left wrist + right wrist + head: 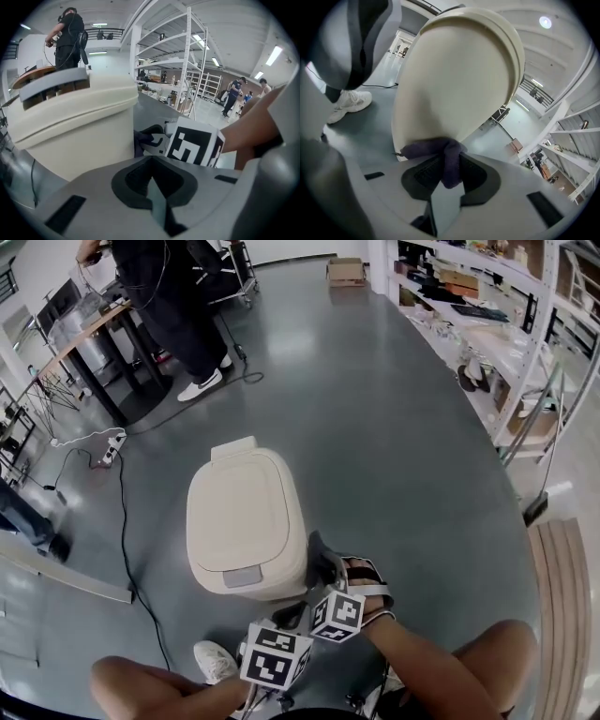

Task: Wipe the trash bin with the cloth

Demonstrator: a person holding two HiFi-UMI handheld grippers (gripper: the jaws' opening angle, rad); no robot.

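Grey workshop floor (394, 427) with a cream trash bin (246, 521) standing on it, cloth against its side.

The right tongs (446, 165) are closed on a dark purple cloth (440, 151), which touches the bin's side wall. The left tongs (152, 182) are closed on nothing, just beside the bin. For a good wipe, I would press the cloth flat and stroke evenly, without pushing the bin away. The bin looks smooth and rounded, with its lid closed.

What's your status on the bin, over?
Right gripper shut on cloth, cloth against side of trash bin. Left gripper shut, empty, beside it. Lid closed, nothing blocking.
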